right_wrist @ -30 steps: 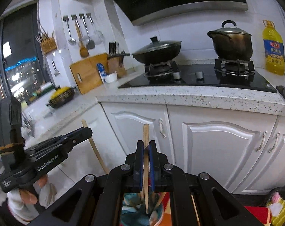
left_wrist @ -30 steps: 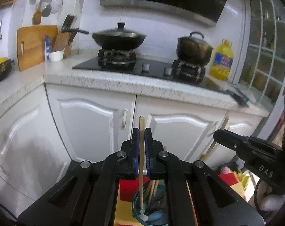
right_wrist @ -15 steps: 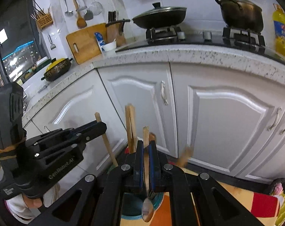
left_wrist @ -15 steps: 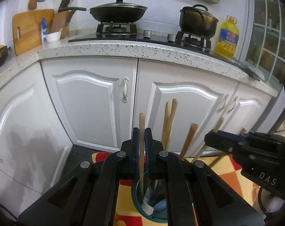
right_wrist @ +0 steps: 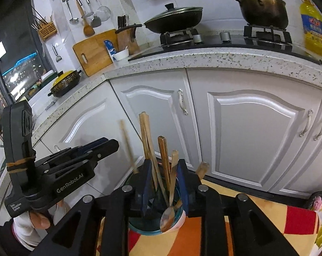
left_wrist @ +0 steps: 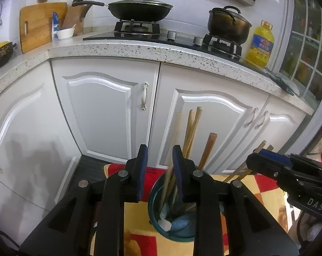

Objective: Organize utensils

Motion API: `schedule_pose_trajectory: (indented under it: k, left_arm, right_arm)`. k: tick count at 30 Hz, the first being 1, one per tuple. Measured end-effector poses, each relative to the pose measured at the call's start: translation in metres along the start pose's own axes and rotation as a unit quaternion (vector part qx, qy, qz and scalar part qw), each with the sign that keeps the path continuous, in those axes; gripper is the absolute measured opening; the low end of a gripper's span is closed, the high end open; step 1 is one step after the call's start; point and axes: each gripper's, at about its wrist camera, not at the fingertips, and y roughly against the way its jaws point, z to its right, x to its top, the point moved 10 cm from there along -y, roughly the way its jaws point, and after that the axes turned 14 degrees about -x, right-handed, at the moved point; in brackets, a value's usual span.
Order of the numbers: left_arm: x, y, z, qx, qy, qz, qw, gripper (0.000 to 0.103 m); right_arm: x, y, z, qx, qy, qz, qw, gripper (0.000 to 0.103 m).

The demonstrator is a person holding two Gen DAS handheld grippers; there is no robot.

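Jaws, both sets: spread apart, gripping nothing. Left gripper (left_wrist: 157, 170) hangs above the utensil cup (left_wrist: 171, 228), its blue-padded fingers (left_wrist: 142, 170) standing either side of empty air; a blurred wooden stick (left_wrist: 170, 170) crosses behind the right-hand finger and reaches down into the cup. Right gripper (right_wrist: 164, 183) hangs above the same cup (right_wrist: 152, 228), jaws parted, with utensil handles rising in the gap (no pad visibly pressing any of them).

Utensil cup: teal, round, seated on a red, orange and yellow checked cloth (right_wrist: 210, 234), in front of the cabinet doors. Contents, right wrist view: paired chopsticks (right_wrist: 146, 136) leaning toward 11 o'clock; a darker wooden handle (right_wrist: 163, 153) near upright; a metal spoon (right_wrist: 168, 217), bowl down at the rim, its pale handle pointing to 12 o'clock; a short wooden stub (right_wrist: 202, 168) at 2 o'clock. One blurred pale stick (right_wrist: 127, 147) stands at 10 o'clock of the cup.

Surroundings: speckled stone worktop (left_wrist: 139, 49) at 12 o'clock, carrying a hob with a lidded wok (left_wrist: 139, 10) and a dark stockpot (left_wrist: 228, 25); yellow oil bottle (left_wrist: 261, 44) at 1 o'clock; cutting board (left_wrist: 39, 23) and knife block (left_wrist: 74, 19) at 11 o'clock. White panelled cabinet doors (left_wrist: 105, 115) below.
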Motion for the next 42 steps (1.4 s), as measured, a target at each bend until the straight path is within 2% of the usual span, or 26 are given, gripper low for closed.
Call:
schedule_pose_trajectory:
  k: [3,5,12,14,23,34,42]
  left_arm:
    - [-0.001,0.008,0.003,0.000,0.000,0.003,1.0000,0.032]
    - [-0.003,0.016,0.005,0.003,-0.002,0.008,1.0000,0.035]
    - [-0.014,0.042,0.012,0.019,-0.009,0.018,0.9996,0.040]
    - [-0.018,0.047,0.014,0.020,-0.008,0.018,0.9996,0.041]
    - [-0.036,0.073,0.025,0.034,-0.010,0.029,0.9989,0.041]
    - [-0.065,0.092,0.032,0.048,0.003,0.025,0.9985,0.041]
    - [-0.069,0.108,0.034,0.062,-0.004,0.038,0.9974,0.041]
  right_arm:
    - [-0.003,0.006,0.001,-0.004,0.000,0.001,1.000,0.025]
    - [-0.006,0.011,0.002,-0.012,0.002,0.003,1.000,0.029]
    - [-0.012,0.027,0.001,-0.037,0.011,0.013,0.999,0.036]
    - [-0.012,0.035,0.001,-0.037,0.005,0.020,0.999,0.040]
    - [-0.025,0.070,-0.005,-0.064,0.016,0.042,0.997,0.043]
    - [-0.063,0.080,-0.008,-0.097,0.000,0.038,0.995,0.044]
    - [-0.072,0.083,-0.010,-0.102,-0.018,0.035,0.994,0.044]
